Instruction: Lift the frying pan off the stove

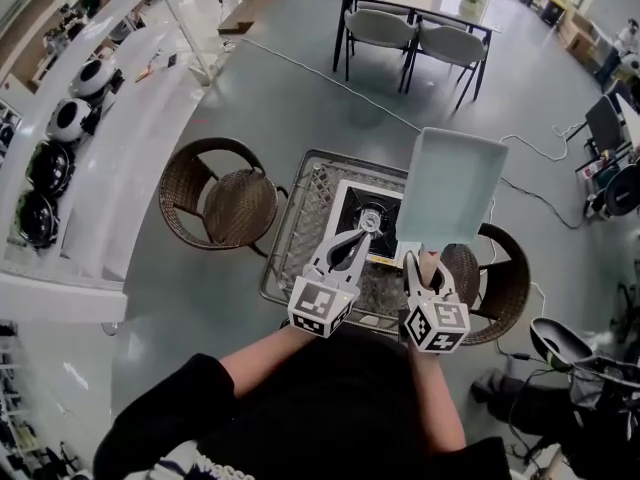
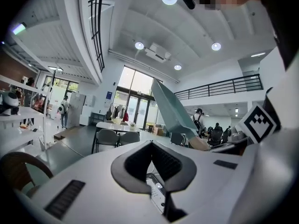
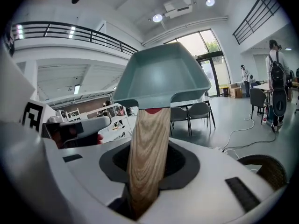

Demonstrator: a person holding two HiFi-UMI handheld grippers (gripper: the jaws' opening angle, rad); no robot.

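A square pale-teal frying pan (image 1: 450,183) with a wooden handle (image 3: 147,157) hangs in the air, to the right of and above the white single-burner stove (image 1: 345,203). My right gripper (image 1: 424,263) is shut on that handle, and the pan (image 3: 161,76) fills the upper middle of the right gripper view. My left gripper (image 1: 362,233) hovers over the stove with its jaws slightly apart and nothing between them. In the left gripper view the pan (image 2: 170,108) rises tilted at the right, and a strip of the stove (image 2: 156,190) shows between the left gripper's (image 2: 154,160) pads.
The stove sits on a metal mesh table (image 1: 310,198). A wicker chair (image 1: 235,203) stands to its left and another (image 1: 500,278) to its right. A long white counter (image 1: 100,148) with round appliances runs along the left. A dining table with chairs (image 1: 415,18) stands farther back.
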